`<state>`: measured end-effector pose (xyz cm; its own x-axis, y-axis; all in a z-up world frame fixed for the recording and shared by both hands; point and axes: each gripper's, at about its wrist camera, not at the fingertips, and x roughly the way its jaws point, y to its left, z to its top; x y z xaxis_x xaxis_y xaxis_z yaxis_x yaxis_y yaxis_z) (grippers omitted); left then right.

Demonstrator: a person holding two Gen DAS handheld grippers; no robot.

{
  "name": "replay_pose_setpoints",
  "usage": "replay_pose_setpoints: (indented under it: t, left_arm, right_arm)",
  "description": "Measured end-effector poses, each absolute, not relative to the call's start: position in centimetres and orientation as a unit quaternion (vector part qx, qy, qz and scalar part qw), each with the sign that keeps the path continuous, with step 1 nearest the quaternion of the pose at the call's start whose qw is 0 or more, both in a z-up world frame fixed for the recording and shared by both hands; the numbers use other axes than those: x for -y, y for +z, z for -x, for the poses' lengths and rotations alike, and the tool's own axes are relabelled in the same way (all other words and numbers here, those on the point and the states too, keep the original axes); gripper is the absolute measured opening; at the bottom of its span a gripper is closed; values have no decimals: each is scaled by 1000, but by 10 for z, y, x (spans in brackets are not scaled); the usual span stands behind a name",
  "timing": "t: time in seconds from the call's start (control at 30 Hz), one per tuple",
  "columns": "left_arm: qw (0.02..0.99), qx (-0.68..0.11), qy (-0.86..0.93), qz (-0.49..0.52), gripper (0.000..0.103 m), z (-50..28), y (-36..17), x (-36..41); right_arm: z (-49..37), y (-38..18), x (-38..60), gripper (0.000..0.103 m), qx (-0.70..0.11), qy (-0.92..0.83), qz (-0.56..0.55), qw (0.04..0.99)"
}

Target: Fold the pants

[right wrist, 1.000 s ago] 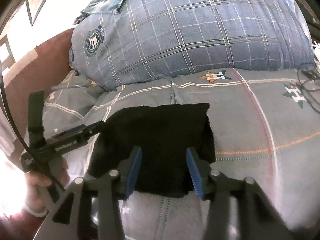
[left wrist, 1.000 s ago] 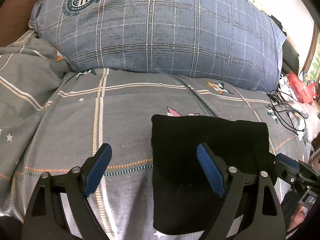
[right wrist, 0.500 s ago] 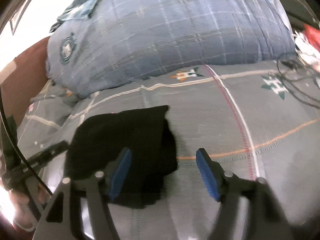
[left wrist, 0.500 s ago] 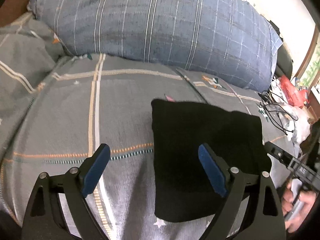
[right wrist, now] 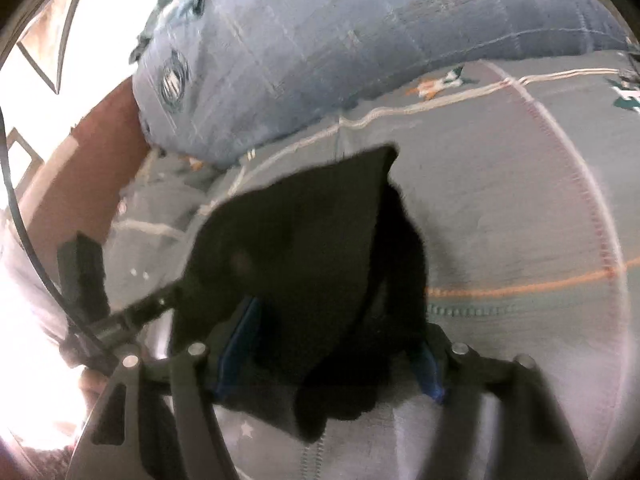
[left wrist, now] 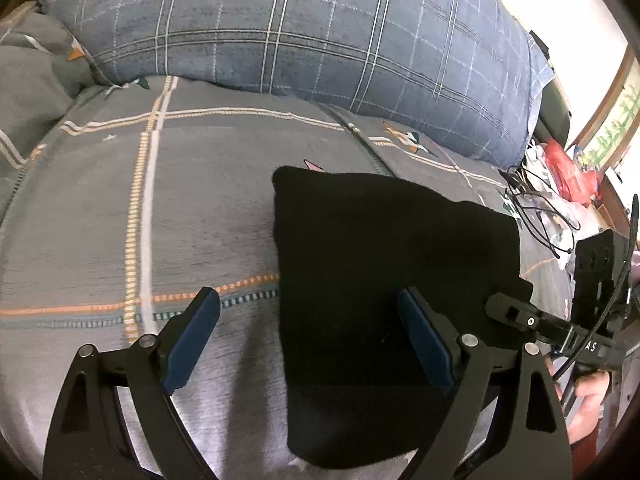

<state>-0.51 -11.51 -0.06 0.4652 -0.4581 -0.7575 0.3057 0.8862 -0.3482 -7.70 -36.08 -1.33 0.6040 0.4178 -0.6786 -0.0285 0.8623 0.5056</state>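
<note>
- Pants: black, already folded into a compact rectangle, lying on the grey plaid bed cover, well short of the blue checked pillow at the head of the bed.
- Left gripper: fingers spread wide, straddling the left edge of the pants; one blue pad over bare bed cover, the other over the black cloth. Nothing pinched.
- Right gripper: view blurred. Fingers apart, set either side of the near right corner of the pants; cloth bulges between them, but the pads do not appear to press on it.
- Right side of the pants looks looser than the left: a layer stands up and a dark fold sags past the edge.
- Step in hand (judgement): late in the fold, either the last fold or tidying the bundle.
- Next move calls for: closing on the near edge through all layers on both sides, then carrying it evenly toward the pillow so the stack does not skew.
</note>
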Motion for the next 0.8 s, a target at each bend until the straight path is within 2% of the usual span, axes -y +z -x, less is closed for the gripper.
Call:
replay_pose_setpoints:
  t: [0.13,0.23,0.27,0.33,0.4,0.43,0.67,0.8]
  left_arm:
    - [850,-467,-230,83,92,3,-3,120]
    - [847,-469,-233,87,92,2,-6,122]
    - [847,-469,-235,89,92,1,-6,123]
    - [849,-465,-236,86,91,4,-5,125]
    - [856,-455,-234,77,80,8,0,128]
    - [859,-448,-238,70,67,11,4,131]
    - [867,-437,-230,62,57,17,19,130]
    - [875,-425,-226,59,55,16,34,125]
  right_arm:
    - [74,-16,362,73,-418,135,-249,863]
    - [74,-16,361,61,-415,129,-237,869]
    - [75,-15,361,54,-413,122,-229,873]
    - [79,-12,360,46,-407,121,-228,876]
    - [82,-6,357,40,-402,123,-216,881]
    - [83,-3,353,39,-400,123,-207,884]
    - [90,20,343,35,-382,136,-195,893]
    - [89,34,337,35,-372,142,-185,898]
